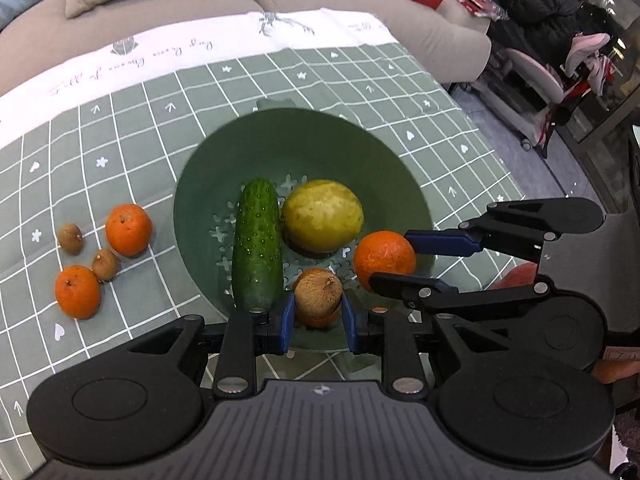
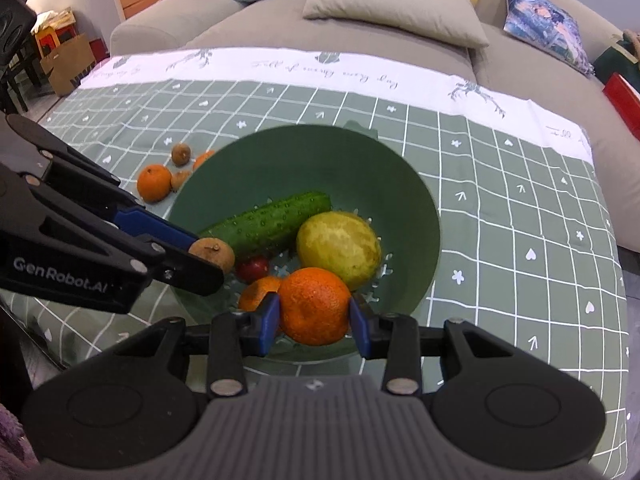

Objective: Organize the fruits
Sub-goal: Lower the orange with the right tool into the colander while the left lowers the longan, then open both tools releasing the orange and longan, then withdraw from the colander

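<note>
In the left wrist view, four small fruits sit on the green checked cloth [image 1: 132, 140] at the left of the frame. There are two little brown fruits, one higher [image 1: 70, 238] and one lower [image 1: 106, 265]. An orange [image 1: 128, 229] lies just to the right of the higher one, and another orange [image 1: 77, 291] lies below them, touching the lower brown fruit.

In the middle of the frame is a green bowl [image 1: 248, 144] with holes in its floor. Inside it, a bumpy cucumber [image 1: 257, 244] lies on the left and a big yellow-green round fruit [image 1: 323, 216] sits just beside it on the right.

At the bottom middle, the left gripper [image 1: 318, 316] squeezes a brown fruit [image 1: 318, 290] between its blue pads, over the near part of the bowl. A bit of another orange fruit [image 1: 319, 320] peeks out under it.

To the right, the right gripper [image 1: 390, 256] comes in from the side and pinches an orange fruit [image 1: 385, 261] over the bowl's right part.

In the right wrist view, the left gripper [image 2: 200, 254] reaches in from the left with its brown fruit [image 2: 212, 254]. A small red fruit [image 2: 253, 268] lies in the bowl near the cucumber [image 2: 268, 222]. At the bottom middle, the right gripper [image 2: 314, 316] clamps its orange fruit [image 2: 314, 306].
</note>
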The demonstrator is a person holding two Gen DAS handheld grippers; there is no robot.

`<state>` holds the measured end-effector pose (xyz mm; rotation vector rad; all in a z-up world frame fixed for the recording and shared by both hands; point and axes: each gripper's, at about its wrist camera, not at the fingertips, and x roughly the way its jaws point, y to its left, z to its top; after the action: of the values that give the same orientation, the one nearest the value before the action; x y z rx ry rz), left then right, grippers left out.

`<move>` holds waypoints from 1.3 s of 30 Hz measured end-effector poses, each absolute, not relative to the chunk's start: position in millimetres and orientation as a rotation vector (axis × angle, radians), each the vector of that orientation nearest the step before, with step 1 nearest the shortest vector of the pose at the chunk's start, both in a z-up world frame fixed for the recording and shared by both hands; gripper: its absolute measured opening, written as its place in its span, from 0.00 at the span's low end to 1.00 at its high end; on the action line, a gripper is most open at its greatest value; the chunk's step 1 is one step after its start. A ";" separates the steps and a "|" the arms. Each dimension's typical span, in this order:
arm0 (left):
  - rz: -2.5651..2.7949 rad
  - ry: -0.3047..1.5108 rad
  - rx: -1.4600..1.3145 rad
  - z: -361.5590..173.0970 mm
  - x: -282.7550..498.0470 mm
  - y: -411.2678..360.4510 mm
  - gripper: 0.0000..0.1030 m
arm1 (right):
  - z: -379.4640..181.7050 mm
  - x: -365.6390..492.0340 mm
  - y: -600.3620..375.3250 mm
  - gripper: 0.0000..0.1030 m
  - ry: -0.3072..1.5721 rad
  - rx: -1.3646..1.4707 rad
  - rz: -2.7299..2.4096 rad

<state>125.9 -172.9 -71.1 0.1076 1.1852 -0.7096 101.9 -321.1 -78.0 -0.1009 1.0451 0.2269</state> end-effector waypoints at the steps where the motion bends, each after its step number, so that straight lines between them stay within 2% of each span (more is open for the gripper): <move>1: -0.708 1.191 0.110 -72.9 127.0 -173.9 0.27 | -80.4 103.1 -321.3 0.34 1.052 -0.107 0.230; 16: -0.707 1.255 0.163 -89.4 140.4 -189.7 0.28 | -102.8 120.1 -320.1 0.35 1.112 -0.152 0.266; 25: -0.693 1.263 0.152 -91.6 141.8 -189.5 0.32 | -101.8 120.5 -317.5 0.34 1.111 -0.156 0.273; 28: -0.700 1.262 0.147 -90.0 141.7 -187.7 0.35 | -99.4 119.8 -315.9 0.37 1.110 -0.166 0.268; 29: -0.702 1.262 0.143 -89.2 141.3 -186.8 0.36 | -98.2 119.6 -315.4 0.41 1.108 -0.168 0.266; 32: -0.702 1.252 0.145 -85.7 139.0 -185.5 0.38 | -94.9 118.8 -313.9 0.44 1.103 -0.177 0.259; 34: -0.704 1.240 0.151 -82.0 137.1 -183.9 0.39 | -91.8 117.3 -312.2 0.50 1.101 -0.185 0.253; 39: -0.699 1.195 0.145 -67.1 132.6 -176.1 0.39 | -79.6 112.9 -308.7 0.51 1.078 -0.200 0.242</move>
<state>132.6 -176.1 -67.1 0.1451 1.1952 -0.6989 112.9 -308.7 -79.6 -0.2002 1.0780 0.2424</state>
